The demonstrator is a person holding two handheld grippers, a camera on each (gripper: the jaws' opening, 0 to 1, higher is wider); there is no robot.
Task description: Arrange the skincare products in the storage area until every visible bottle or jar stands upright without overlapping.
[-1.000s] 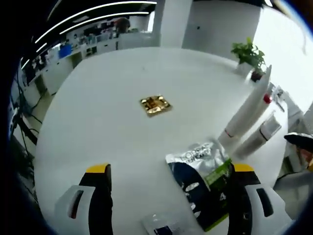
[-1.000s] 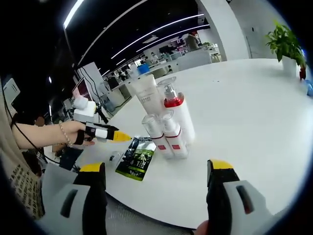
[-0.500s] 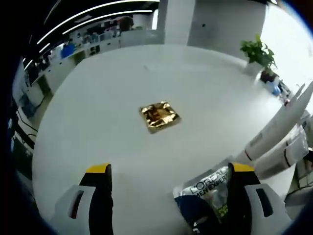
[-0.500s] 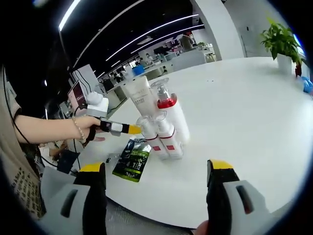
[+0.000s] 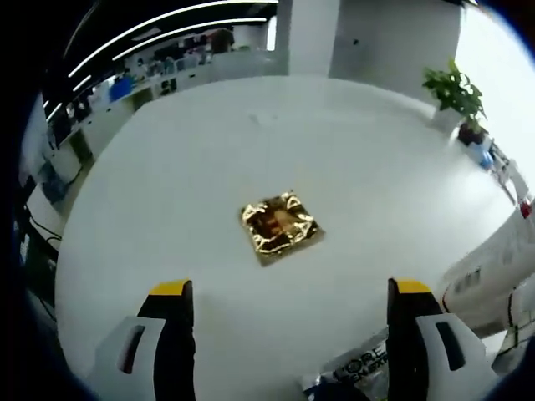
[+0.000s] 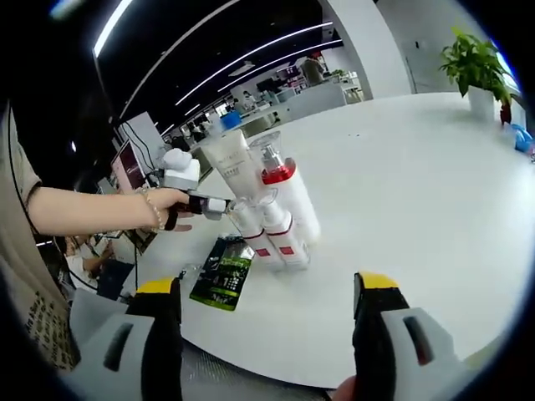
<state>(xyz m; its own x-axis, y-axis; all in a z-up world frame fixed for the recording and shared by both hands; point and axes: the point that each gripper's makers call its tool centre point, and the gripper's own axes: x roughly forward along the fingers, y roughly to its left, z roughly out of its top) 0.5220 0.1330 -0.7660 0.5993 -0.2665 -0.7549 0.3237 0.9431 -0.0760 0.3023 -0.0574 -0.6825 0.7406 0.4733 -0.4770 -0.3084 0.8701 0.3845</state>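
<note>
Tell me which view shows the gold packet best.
The left gripper view: the gold packet lies flat on the white table, centred ahead between the left gripper's open jaws. In the right gripper view I cannot make it out behind the cluster of bottles.

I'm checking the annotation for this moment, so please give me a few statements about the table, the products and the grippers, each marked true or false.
1. The gold packet lies flat on the white table. True.
2. The bottles lie scattered on their sides. False: they stand grouped together.
3. The right gripper is shut on a bottle. False: it is open and holds nothing.
4. The dark sachet lies on the table beside the bottles. True.
5. The left gripper is open. True.
</note>
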